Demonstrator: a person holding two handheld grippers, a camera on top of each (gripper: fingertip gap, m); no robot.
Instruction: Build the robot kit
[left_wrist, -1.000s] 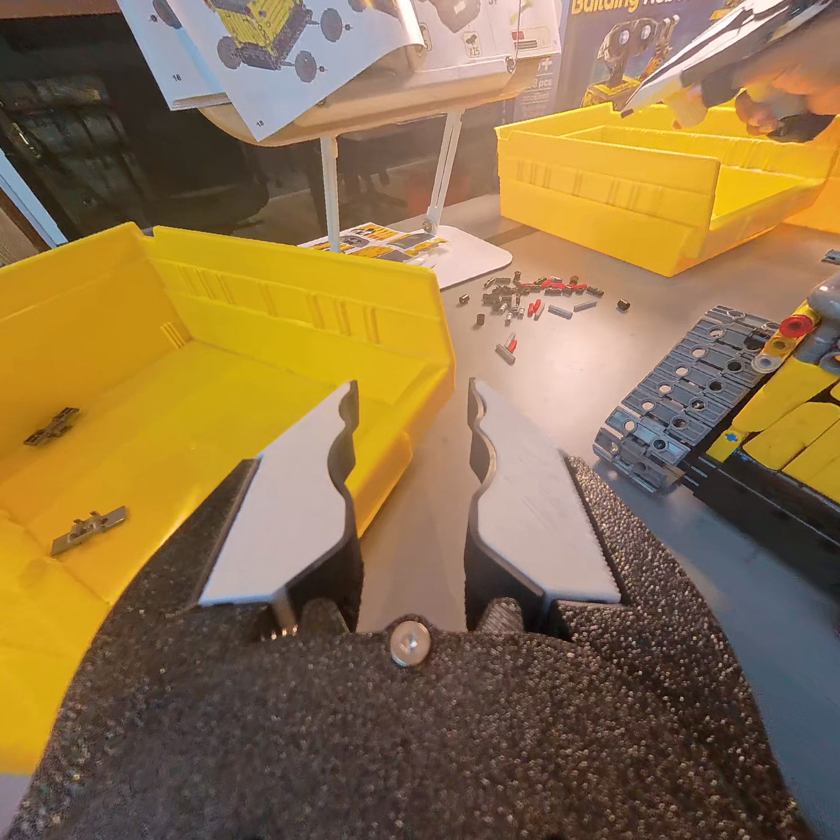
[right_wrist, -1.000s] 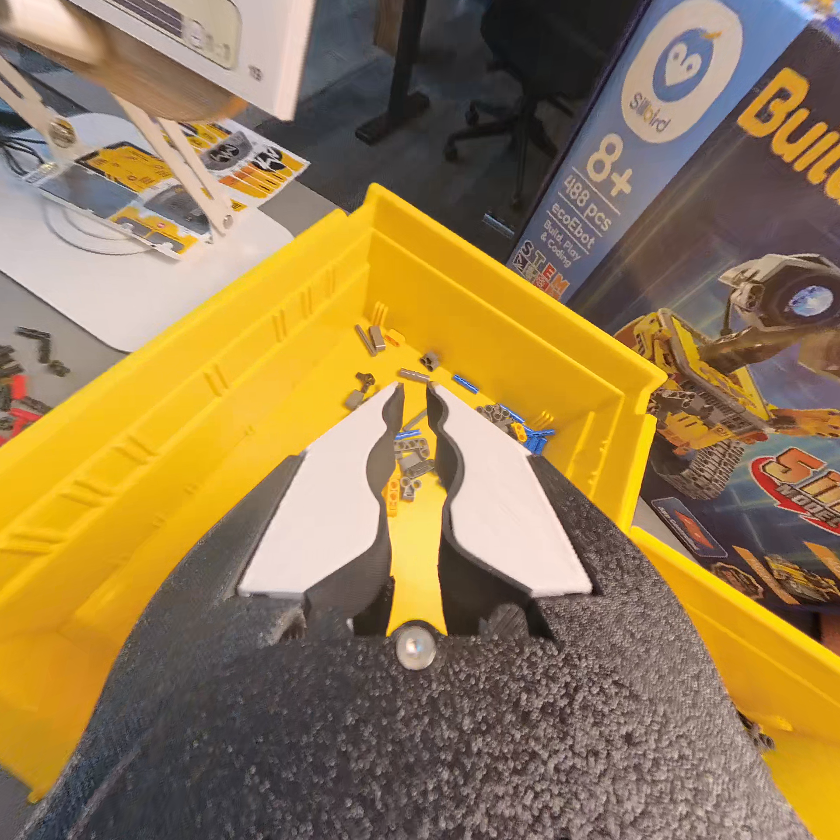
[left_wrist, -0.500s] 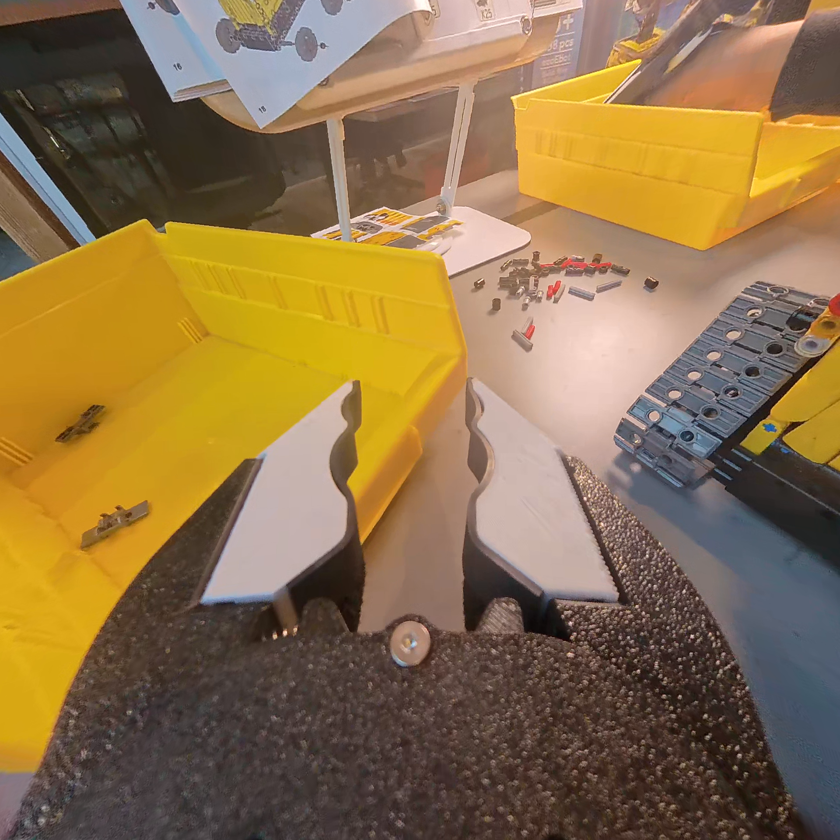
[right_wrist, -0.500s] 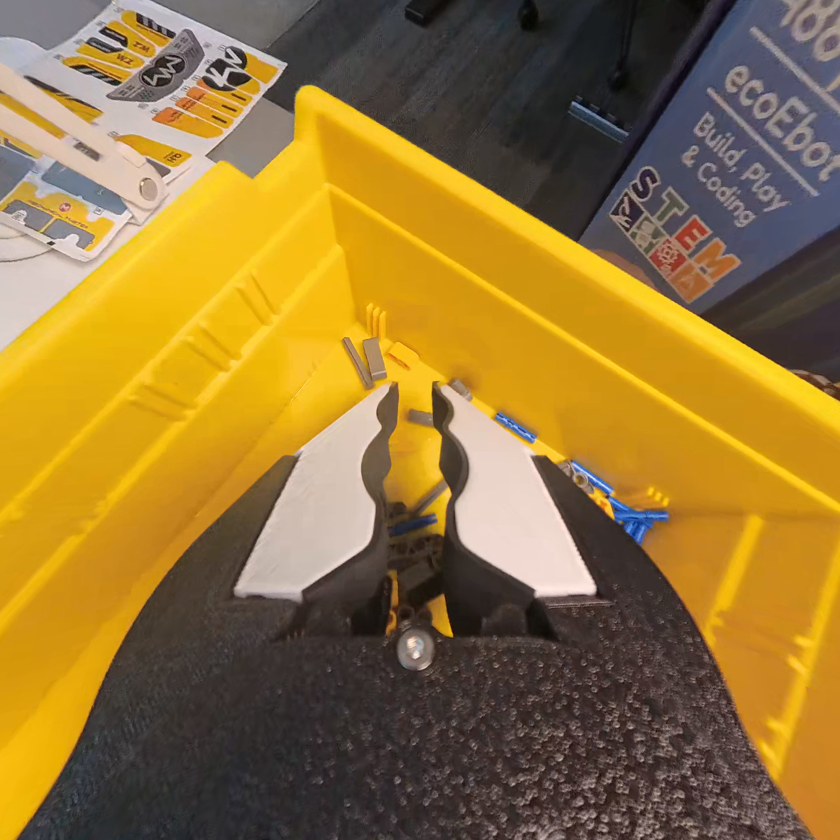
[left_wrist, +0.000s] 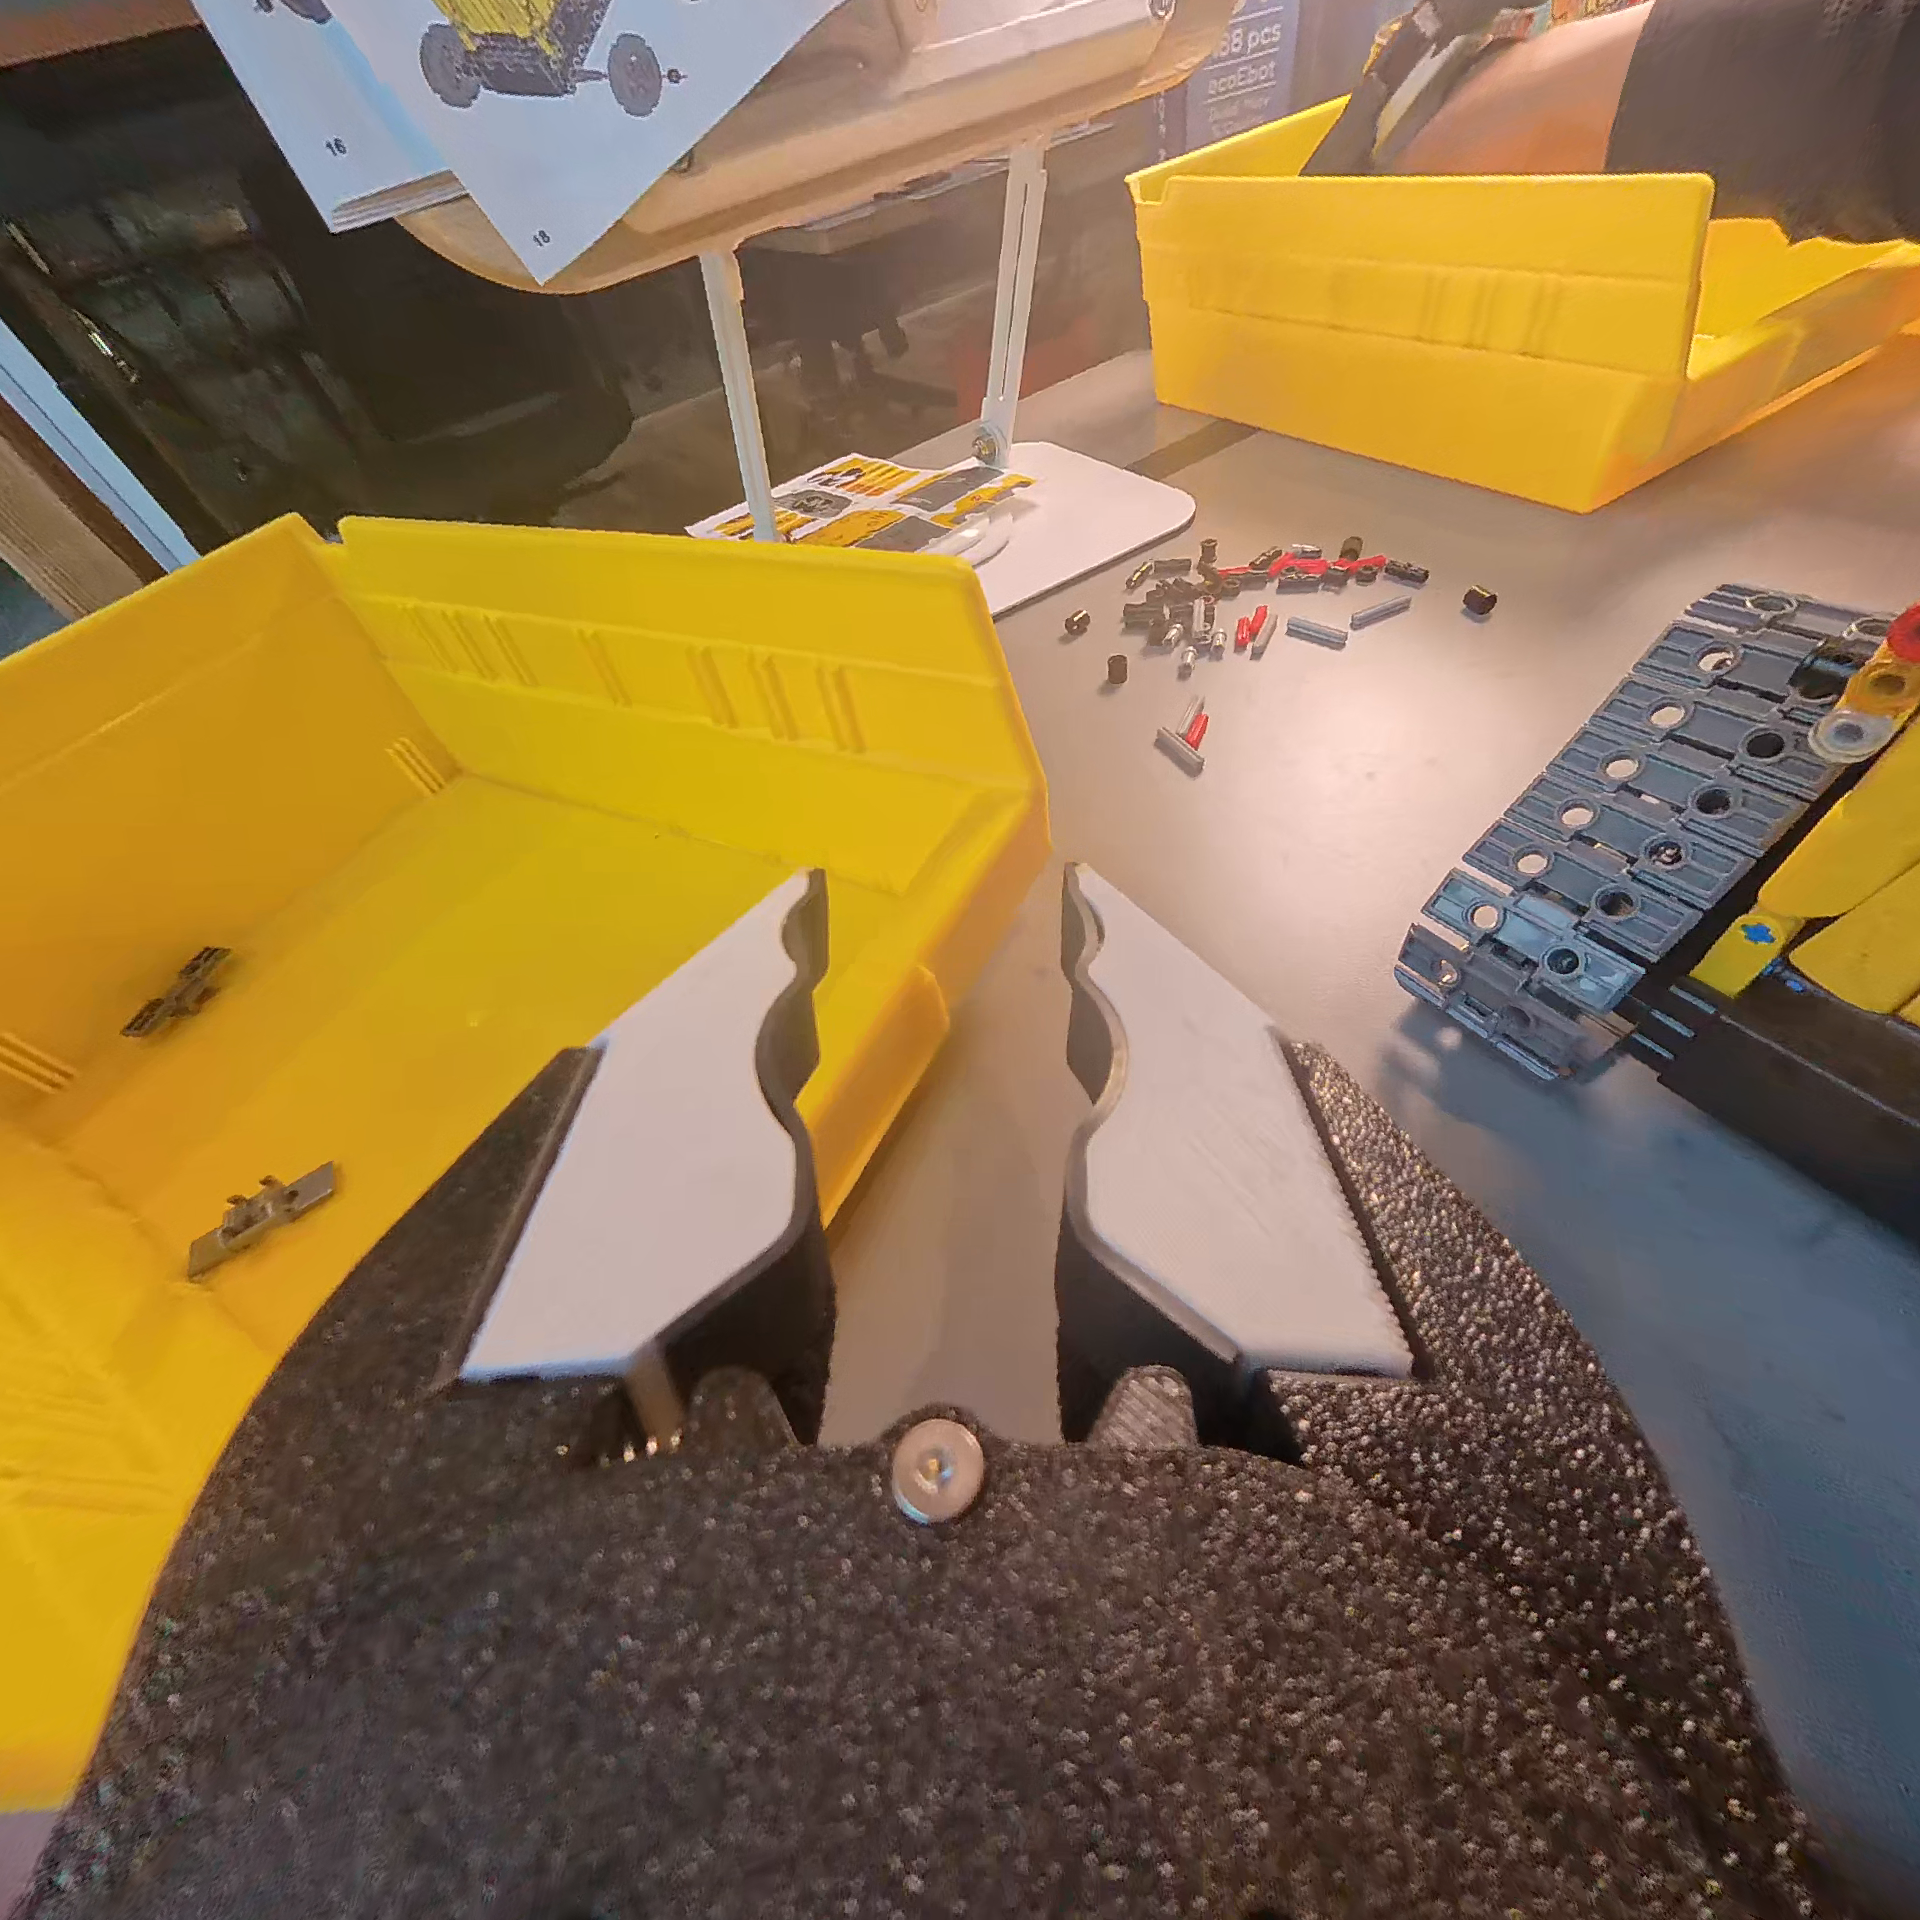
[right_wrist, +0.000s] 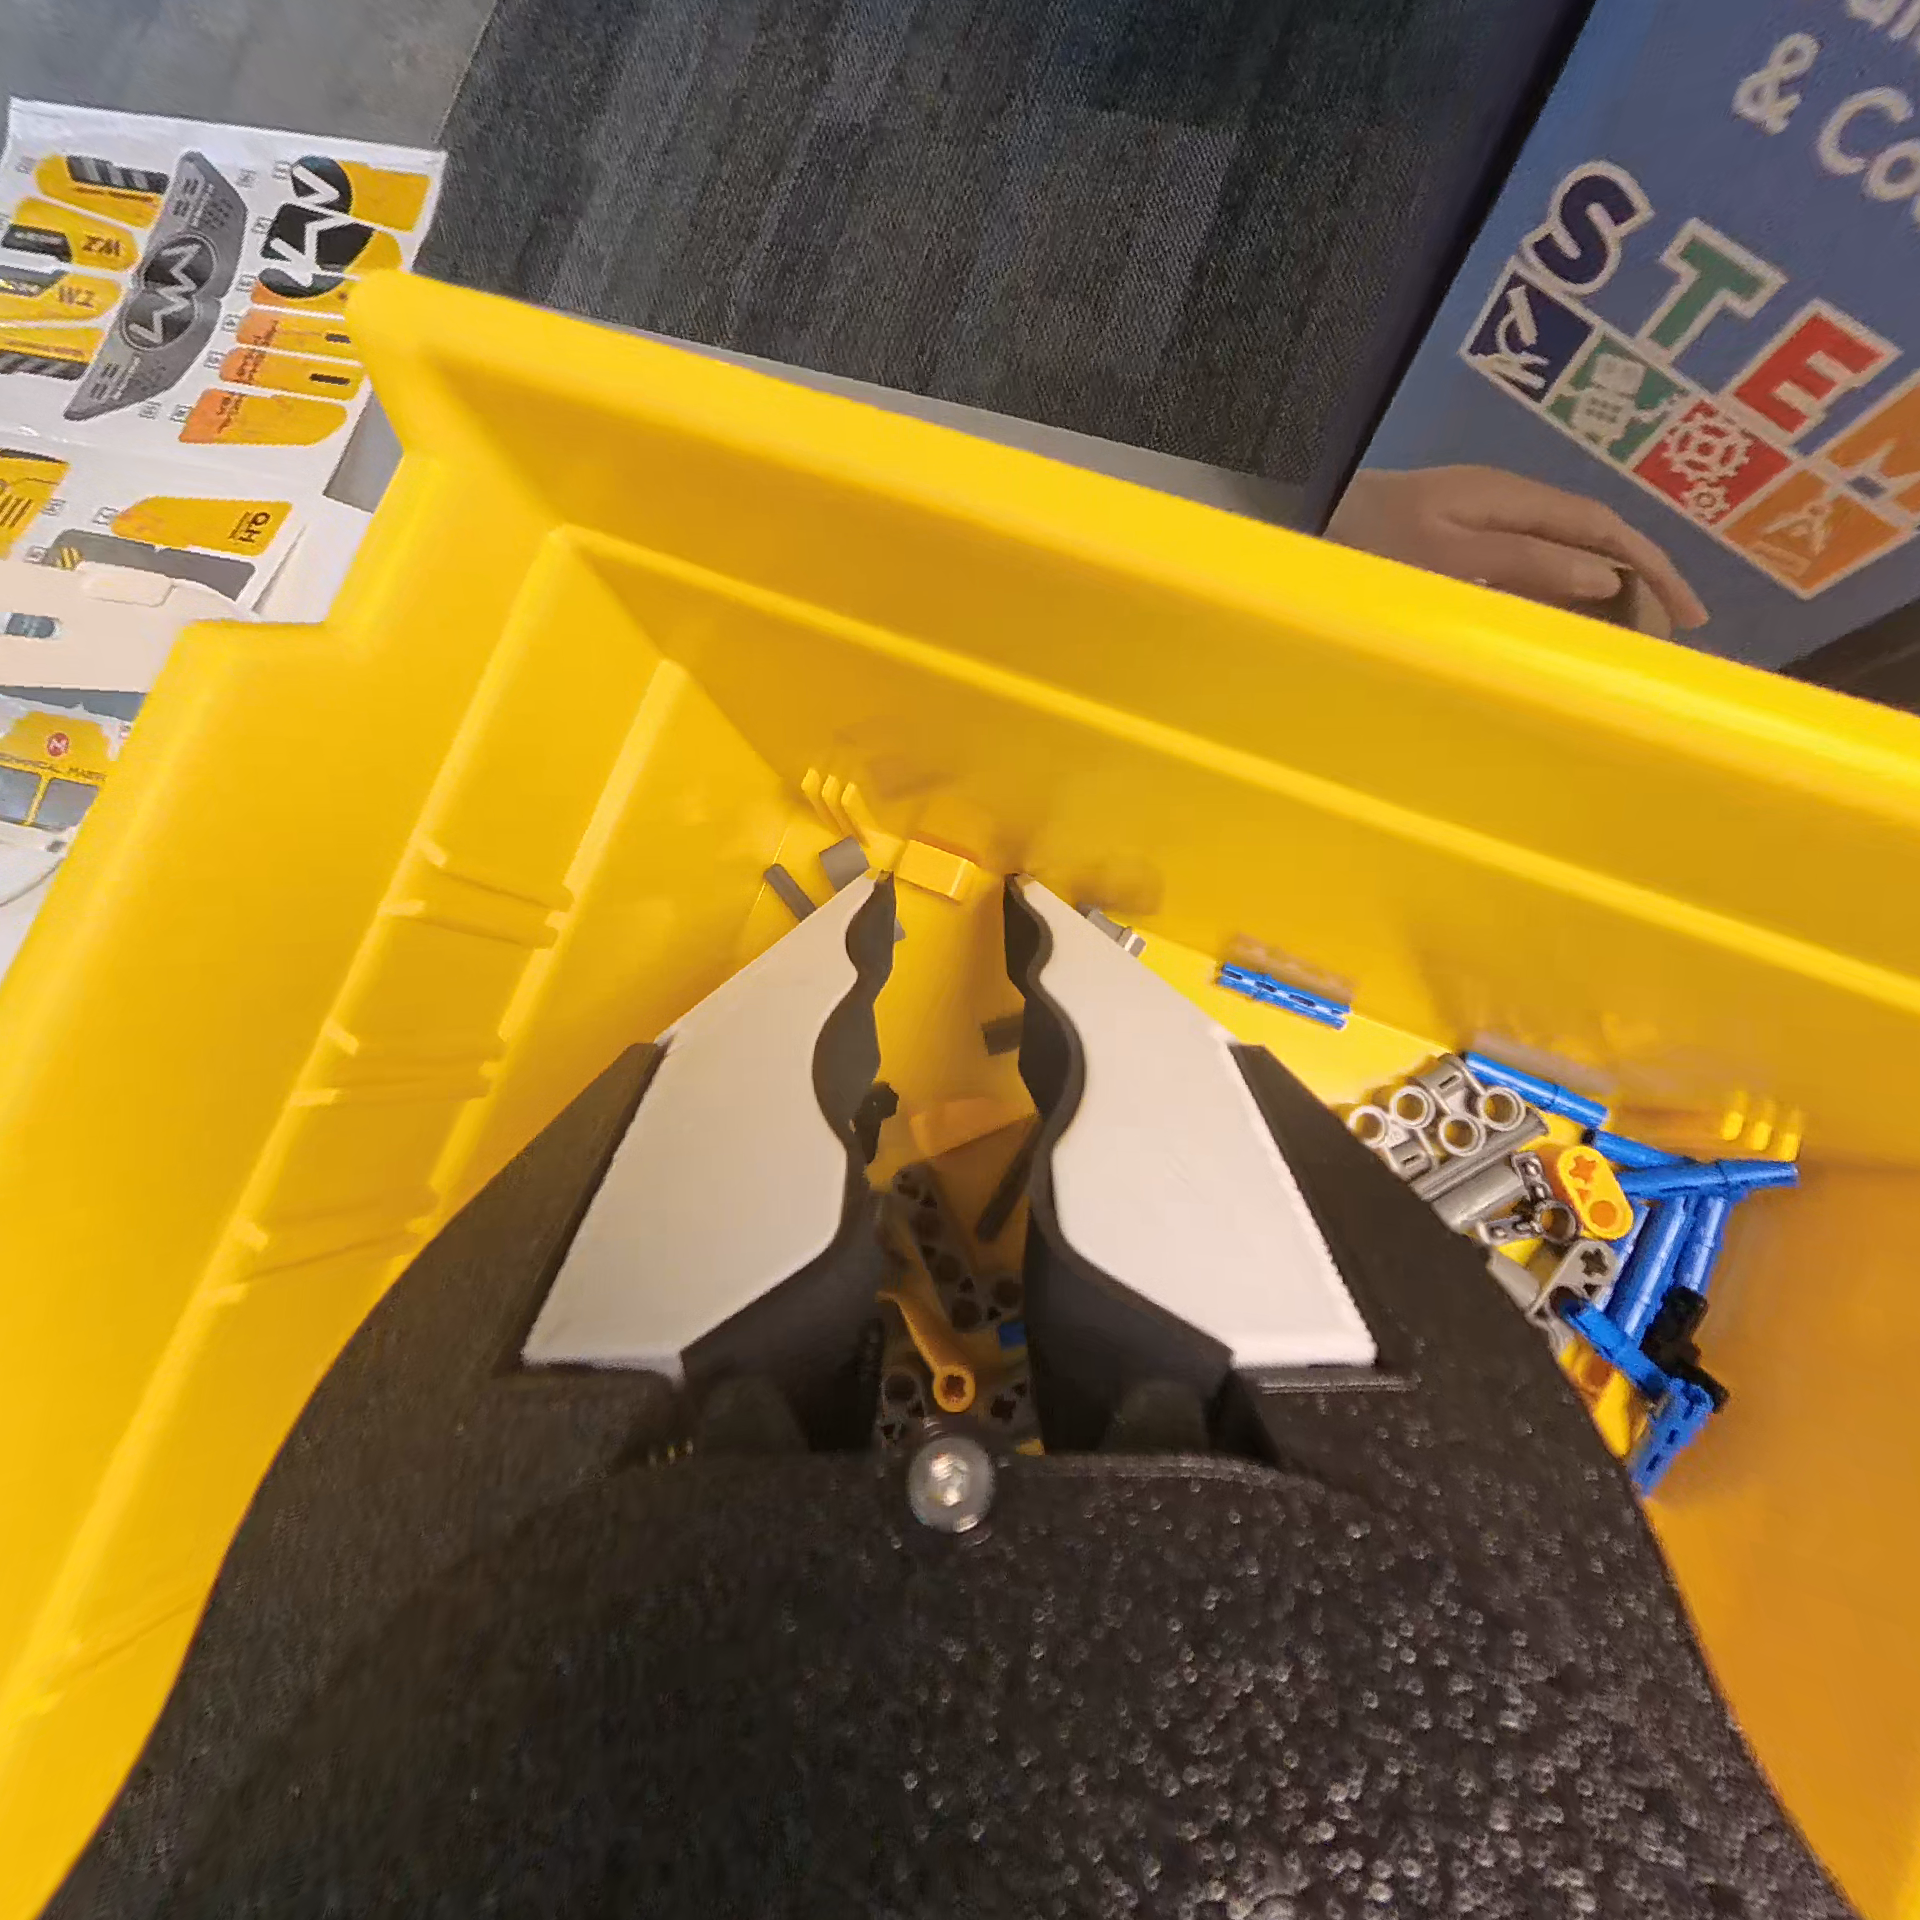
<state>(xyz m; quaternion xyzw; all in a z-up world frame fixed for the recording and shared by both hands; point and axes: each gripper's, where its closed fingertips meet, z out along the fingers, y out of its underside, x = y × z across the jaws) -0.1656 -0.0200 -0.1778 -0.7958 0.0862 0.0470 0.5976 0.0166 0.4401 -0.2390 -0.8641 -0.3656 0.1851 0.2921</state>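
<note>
Left bin (left_wrist: 436, 914): nearly bare, two grey flat parts (left_wrist: 260, 1218) on its floor. Left gripper (left_wrist: 943, 899) hangs over the bin's right corner and the table (left_wrist: 1299, 883), jaws wide, nothing held. Further right: loose pins (left_wrist: 1226, 613), grey track (left_wrist: 1621, 831).

Right gripper (right_wrist: 940, 883) sits inside the right bin (right_wrist: 935, 582), jaws part open, empty, tips near the back wall beside a small yellow piece (right_wrist: 938, 868). Blue axles (right_wrist: 1662, 1226) and grey connectors piled at right.

Judgement: small, light, rigid, slick plastic; pinch across flat faces.
</note>
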